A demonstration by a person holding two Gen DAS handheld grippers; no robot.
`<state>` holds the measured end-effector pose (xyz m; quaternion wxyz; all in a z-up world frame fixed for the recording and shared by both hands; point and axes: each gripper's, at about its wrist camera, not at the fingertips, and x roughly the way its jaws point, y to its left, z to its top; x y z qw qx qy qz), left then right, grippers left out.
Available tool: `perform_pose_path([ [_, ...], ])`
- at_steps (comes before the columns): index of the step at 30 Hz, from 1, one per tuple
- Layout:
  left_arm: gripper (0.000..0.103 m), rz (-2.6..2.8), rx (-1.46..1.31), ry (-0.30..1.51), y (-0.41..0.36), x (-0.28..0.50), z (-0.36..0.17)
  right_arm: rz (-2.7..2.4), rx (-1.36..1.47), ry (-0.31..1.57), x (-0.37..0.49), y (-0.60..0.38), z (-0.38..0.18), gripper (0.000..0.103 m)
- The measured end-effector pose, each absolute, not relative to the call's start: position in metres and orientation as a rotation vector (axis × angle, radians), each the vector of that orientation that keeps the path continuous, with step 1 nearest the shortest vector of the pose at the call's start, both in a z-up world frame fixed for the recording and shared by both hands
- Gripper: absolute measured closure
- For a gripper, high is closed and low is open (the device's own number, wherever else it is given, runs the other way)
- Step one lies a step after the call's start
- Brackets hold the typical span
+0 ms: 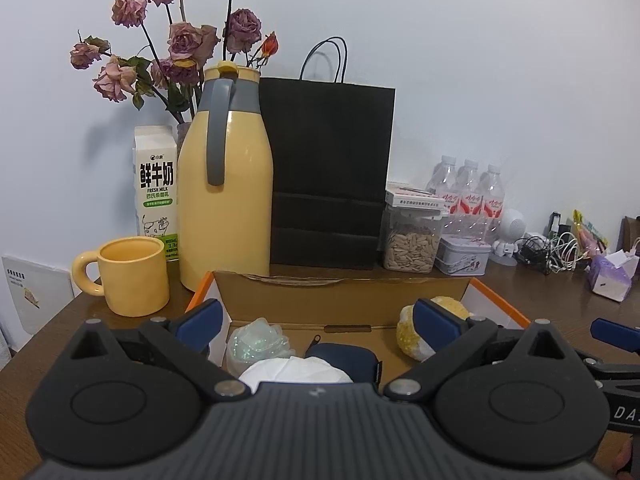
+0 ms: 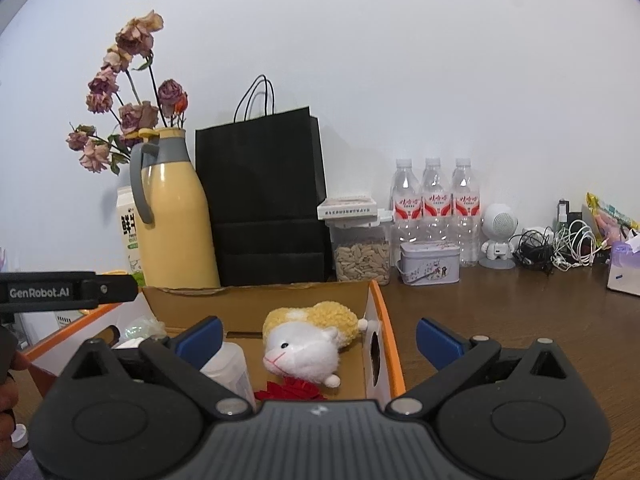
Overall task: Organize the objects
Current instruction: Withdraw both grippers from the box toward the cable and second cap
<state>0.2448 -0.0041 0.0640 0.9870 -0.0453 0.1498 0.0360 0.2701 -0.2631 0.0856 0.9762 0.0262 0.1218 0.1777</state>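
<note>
both wide open, gripping nothing: left gripper and right gripper, poised over the box on the table. inside: plush, half hidden in the left view; pouch, bottle, red thing all cut off.
</note>
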Motion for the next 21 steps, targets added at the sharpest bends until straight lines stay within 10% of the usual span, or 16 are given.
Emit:
perform_pose_path([
  [21,0.0,0.052,-0.068,0.26,0.001,0.188,0.066,0.373,0.001,0.214,0.232,-0.268,0.082,0.0],
])
